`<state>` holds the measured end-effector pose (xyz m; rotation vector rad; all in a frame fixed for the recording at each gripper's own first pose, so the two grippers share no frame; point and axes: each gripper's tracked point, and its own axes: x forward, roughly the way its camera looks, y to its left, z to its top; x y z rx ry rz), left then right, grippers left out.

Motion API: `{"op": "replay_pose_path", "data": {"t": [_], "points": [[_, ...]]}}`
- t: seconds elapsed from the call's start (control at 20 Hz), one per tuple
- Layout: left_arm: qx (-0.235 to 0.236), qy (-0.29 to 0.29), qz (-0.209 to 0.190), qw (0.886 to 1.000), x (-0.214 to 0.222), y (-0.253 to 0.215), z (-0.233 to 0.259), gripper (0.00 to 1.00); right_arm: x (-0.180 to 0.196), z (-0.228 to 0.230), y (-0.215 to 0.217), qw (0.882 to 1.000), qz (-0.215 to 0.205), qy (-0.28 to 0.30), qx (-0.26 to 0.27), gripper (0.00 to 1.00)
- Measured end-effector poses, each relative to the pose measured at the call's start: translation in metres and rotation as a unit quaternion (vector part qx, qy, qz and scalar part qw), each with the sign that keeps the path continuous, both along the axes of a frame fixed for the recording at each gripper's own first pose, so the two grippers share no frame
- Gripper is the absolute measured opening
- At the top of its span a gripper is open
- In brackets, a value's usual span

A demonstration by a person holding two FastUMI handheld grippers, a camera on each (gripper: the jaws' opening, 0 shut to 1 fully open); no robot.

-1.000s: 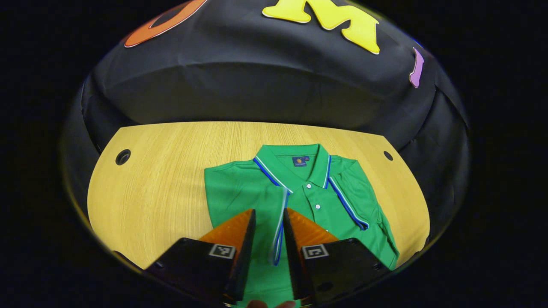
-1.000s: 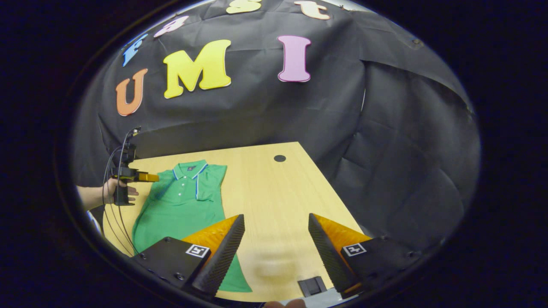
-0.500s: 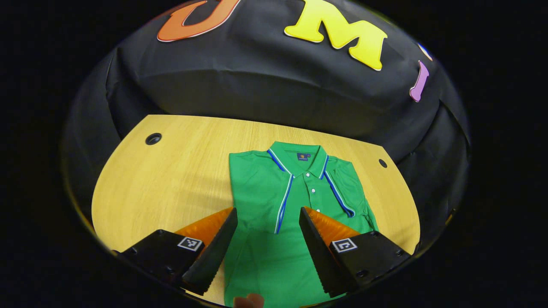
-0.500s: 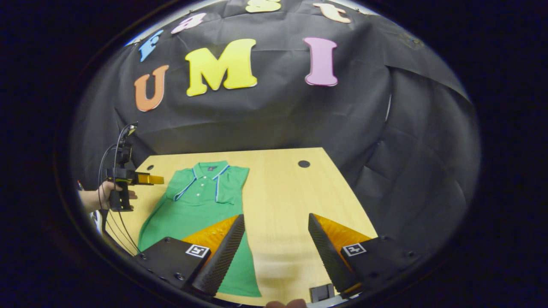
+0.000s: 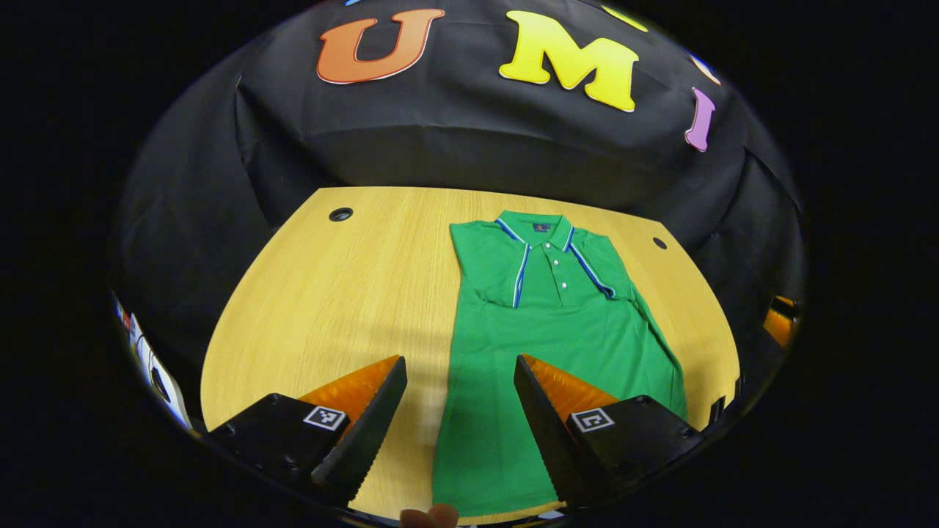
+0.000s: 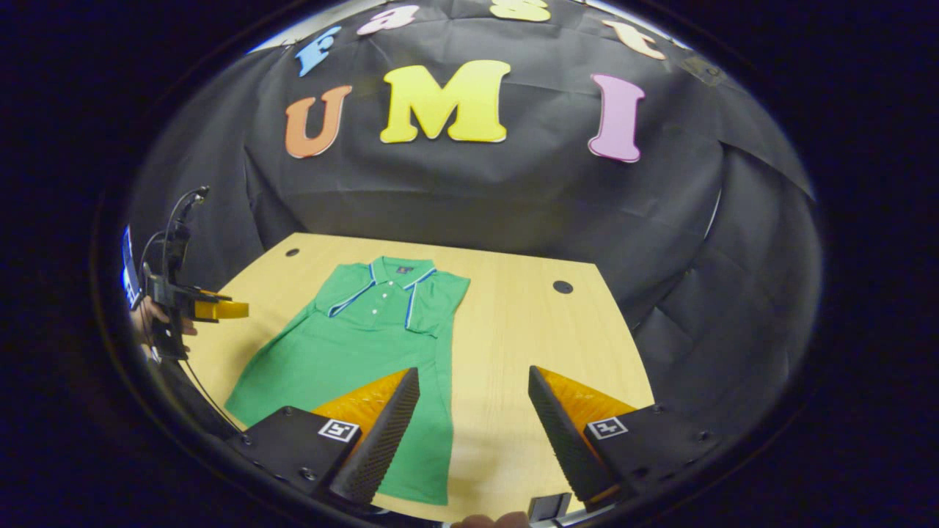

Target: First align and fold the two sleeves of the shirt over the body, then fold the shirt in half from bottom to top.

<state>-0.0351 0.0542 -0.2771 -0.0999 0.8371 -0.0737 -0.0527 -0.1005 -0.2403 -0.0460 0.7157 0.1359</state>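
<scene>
A green polo shirt (image 5: 557, 323) with blue-and-white trim lies flat on the wooden table (image 5: 330, 308), collar toward the wall. Both short sleeves are folded in over the chest, and the hem reaches the table's near edge. My left gripper (image 5: 458, 363) stands open above the hem's left side with nothing between its fingers. In the right gripper view the shirt (image 6: 359, 345) lies left of centre. My right gripper (image 6: 473, 370) hovers open over the shirt's right edge and bare wood. The left gripper (image 6: 213, 308), held by a hand (image 6: 147, 319), hangs off the table's left side.
Two small round holes (image 5: 340, 214) (image 5: 660, 243) sit in the table's far corners. Black cloth walls close in behind and on both sides. Cables trail from the left gripper. Bare wood spreads left of the shirt (image 5: 330, 308) and right of it (image 6: 528, 330).
The left gripper opened, let go of the left sleeve onto the chest, and drew back toward the hem. The right gripper's view swung left, bringing the shirt nearer its centre.
</scene>
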Motion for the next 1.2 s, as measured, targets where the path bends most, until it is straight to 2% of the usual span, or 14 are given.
{"op": "replay_pose_path", "data": {"t": [0.05,0.1,0.25,0.45,0.6,0.75,0.8,0.85,0.9,0.95,1.15,1.2], "points": [[-0.005,0.005,0.000,1.000,-0.014,0.000,-0.001,0.95,-0.005,-0.003,0.003,1.000,0.005,0.006,0.001,0.96],[-0.013,0.015,0.001,1.000,-0.030,-0.003,-0.004,0.96,-0.011,-0.008,0.005,1.000,0.010,0.014,0.001,0.94],[-0.028,0.050,-0.004,0.998,-0.074,-0.009,-0.019,0.96,-0.031,-0.025,0.015,0.999,0.032,0.040,0.001,0.96],[-0.031,0.099,-0.047,0.994,-0.127,-0.016,-0.042,0.96,-0.068,-0.054,0.028,0.993,0.080,0.084,0.000,0.96],[-0.003,0.125,-0.087,0.988,-0.158,-0.016,-0.062,0.96,-0.104,-0.083,0.031,0.985,0.106,0.134,-0.006,0.94],[0.002,0.148,-0.110,0.983,-0.177,-0.021,-0.080,0.96,-0.136,-0.114,0.031,0.976,0.114,0.186,-0.009,0.94],[0.003,0.155,-0.111,0.982,-0.180,-0.022,-0.083,1.00,-0.143,-0.121,0.032,0.973,0.115,0.199,-0.010,0.94],[0.004,0.157,-0.114,0.981,-0.185,-0.024,-0.087,0.96,-0.146,-0.125,0.032,0.971,0.121,0.204,-0.016,0.97],[0.007,0.157,-0.116,0.981,-0.187,-0.024,-0.090,0.97,-0.149,-0.130,0.033,0.969,0.128,0.209,-0.023,0.94],[0.010,0.157,-0.119,0.980,-0.189,-0.025,-0.093,0.97,-0.152,-0.137,0.037,0.967,0.137,0.215,-0.029,0.97],[0.022,0.154,-0.120,0.981,-0.186,-0.023,-0.101,0.97,-0.156,-0.157,0.041,0.963,0.137,0.232,-0.031,0.96],[0.021,0.155,-0.121,0.980,-0.187,-0.024,-0.102,0.97,-0.155,-0.160,0.042,0.962,0.138,0.234,-0.030,0.94]]}}
